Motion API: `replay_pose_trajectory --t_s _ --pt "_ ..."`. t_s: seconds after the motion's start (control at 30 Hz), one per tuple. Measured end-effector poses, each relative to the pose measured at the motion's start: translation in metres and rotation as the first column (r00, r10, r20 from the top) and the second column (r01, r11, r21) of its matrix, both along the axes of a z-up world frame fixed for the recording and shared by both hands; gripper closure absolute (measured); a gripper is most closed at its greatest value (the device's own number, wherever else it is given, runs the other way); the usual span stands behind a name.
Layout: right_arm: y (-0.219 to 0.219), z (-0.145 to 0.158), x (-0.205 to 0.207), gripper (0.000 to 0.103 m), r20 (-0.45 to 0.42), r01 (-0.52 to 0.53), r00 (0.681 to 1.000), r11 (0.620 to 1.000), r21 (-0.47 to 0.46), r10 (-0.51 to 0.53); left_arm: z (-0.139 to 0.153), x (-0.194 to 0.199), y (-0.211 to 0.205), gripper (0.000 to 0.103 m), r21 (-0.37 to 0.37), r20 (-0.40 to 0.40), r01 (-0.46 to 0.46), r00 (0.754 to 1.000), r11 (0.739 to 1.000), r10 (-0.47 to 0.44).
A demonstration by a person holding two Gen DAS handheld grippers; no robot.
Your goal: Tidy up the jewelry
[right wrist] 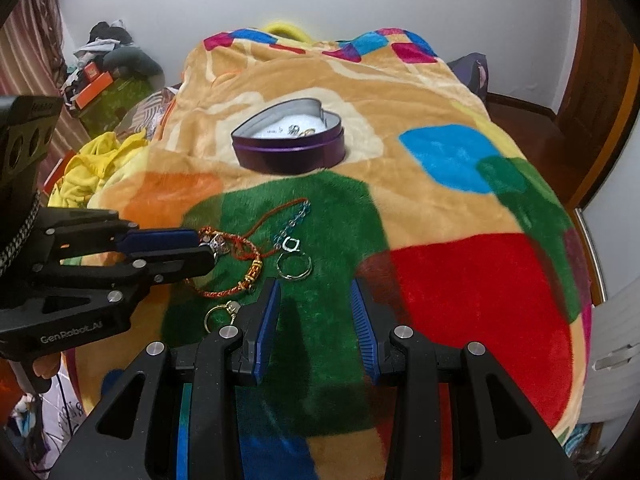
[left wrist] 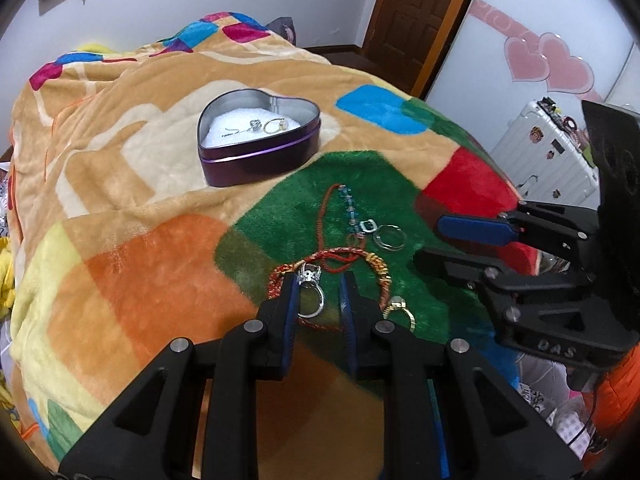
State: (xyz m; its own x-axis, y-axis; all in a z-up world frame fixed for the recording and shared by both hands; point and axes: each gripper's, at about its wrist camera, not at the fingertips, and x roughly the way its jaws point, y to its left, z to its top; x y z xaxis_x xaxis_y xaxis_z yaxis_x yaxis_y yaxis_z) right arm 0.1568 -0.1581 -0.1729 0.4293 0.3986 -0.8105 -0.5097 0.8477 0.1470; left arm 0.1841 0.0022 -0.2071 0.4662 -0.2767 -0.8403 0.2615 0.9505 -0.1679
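A purple heart-shaped tin (left wrist: 256,160) with white padding holds earrings and a gold ring; it also shows in the right wrist view (right wrist: 288,152). Loose jewelry lies on the blanket's green patch. My left gripper (left wrist: 319,280) is open, its jaws either side of a silver stone ring (left wrist: 311,288) that rests over a red-gold braided bracelet (left wrist: 360,258). A gold ring (left wrist: 402,310), a key ring (left wrist: 390,236) and a red cord with blue beads (left wrist: 348,208) lie close by. My right gripper (right wrist: 314,300) is open and empty, hovering just right of the jewelry.
A colourful plush blanket (right wrist: 440,208) covers the bed. A white suitcase (left wrist: 548,148) and wardrobe stand at the right. Yellow cloth (right wrist: 92,172) and clutter lie at the bed's left side. A wooden door (left wrist: 416,20) is at the back.
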Motion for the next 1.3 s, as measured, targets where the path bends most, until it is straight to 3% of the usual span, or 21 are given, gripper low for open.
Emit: replay_pose_trajectory --t_s 0.37,0.5,0.63,0.77,1.3 --pt "0.011 -0.009 0.004 0.070 0.006 -0.048 0.999 0.999 -0.004 0.048 -0.013 0.009 0.003 0.083 0.012 -0.011 -0.004 1.000 1.000 0.004" --pt "0.014 -0.011 0.005 0.075 0.013 -0.053 0.998 0.999 -0.002 0.053 -0.014 0.008 0.001 0.090 0.038 0.007 -0.005 1.000 0.999 0.004" --pt "0.018 -0.011 0.007 0.083 0.015 -0.061 0.998 0.998 -0.001 0.061 -0.014 0.008 0.000 0.090 0.040 0.013 -0.006 1.000 0.999 0.005" --pt "0.020 -0.010 0.005 0.083 0.029 -0.067 0.997 0.998 -0.012 0.067 -0.011 0.005 -0.001 0.090 0.046 0.024 -0.010 1.000 0.999 0.009" --pt "0.008 0.030 0.007 0.083 0.121 -0.025 0.992 0.999 0.033 0.020 0.039 -0.002 0.008 0.090 0.009 0.139 -0.036 0.990 0.999 0.035"
